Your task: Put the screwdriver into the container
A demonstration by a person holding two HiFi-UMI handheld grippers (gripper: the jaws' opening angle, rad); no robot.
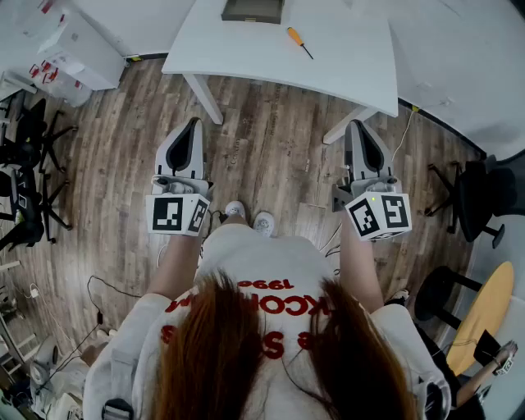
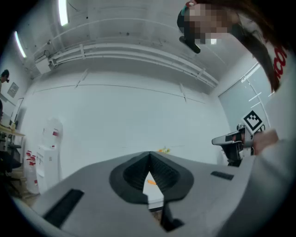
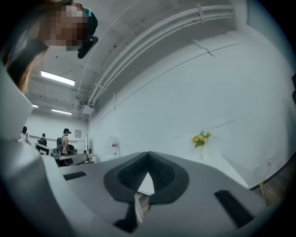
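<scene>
An orange-handled screwdriver (image 1: 298, 41) lies on the white table (image 1: 344, 57) at the top of the head view, just right of a dark container (image 1: 253, 10) at the table's far edge. Both grippers hang over the wood floor, short of the table's near edge. My left gripper (image 1: 194, 125) has its jaws shut, with nothing held. My right gripper (image 1: 358, 126) is likewise shut and holds nothing. In the left gripper view the jaws (image 2: 149, 156) meet at their tips, and a sliver of the orange screwdriver (image 2: 150, 183) shows through the gap below. The right gripper view shows shut jaws (image 3: 148, 155) aimed at a white wall.
The table's slanted legs (image 1: 203, 97) stand just ahead of the grippers. White storage boxes (image 1: 78, 49) sit at the upper left, black stands (image 1: 33, 139) at the left. A black chair (image 1: 484, 193) and a yellow round stool (image 1: 488, 308) are on the right. Cables lie on the floor.
</scene>
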